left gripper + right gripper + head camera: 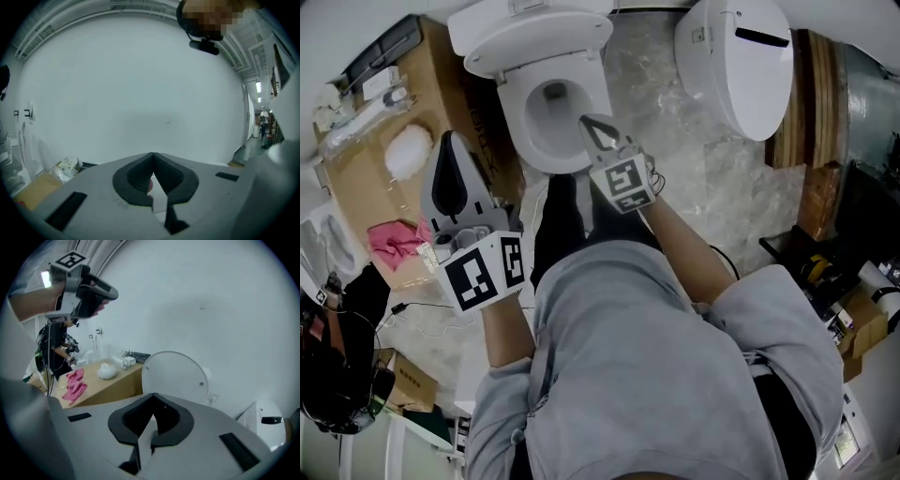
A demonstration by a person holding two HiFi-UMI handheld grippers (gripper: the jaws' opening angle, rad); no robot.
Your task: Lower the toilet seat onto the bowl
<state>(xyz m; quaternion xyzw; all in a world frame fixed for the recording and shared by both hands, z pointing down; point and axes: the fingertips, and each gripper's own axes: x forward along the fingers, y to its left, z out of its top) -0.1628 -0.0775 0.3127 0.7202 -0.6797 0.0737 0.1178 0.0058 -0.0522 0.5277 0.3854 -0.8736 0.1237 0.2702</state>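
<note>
The white toilet bowl (551,114) stands open at the top of the head view. Its seat and lid (531,30) are raised against the back; in the right gripper view they show as an upright white disc (176,376). My right gripper (598,127) is shut and empty, its tips over the bowl's near rim. In its own view the jaws (153,395) meet at the tip. My left gripper (450,150) is off to the left of the bowl, held up and pointing at a white wall. It is shut too (153,154), with nothing in it, and also shows as a gripper (86,284) in the right gripper view.
A cardboard box (441,84) left of the toilet holds a pink cloth (394,241) and white items. A second white toilet (739,58) stands at the right, next to wooden boards (817,103). The person's legs (567,220) are in front of the bowl. Cables and clutter lie at both sides.
</note>
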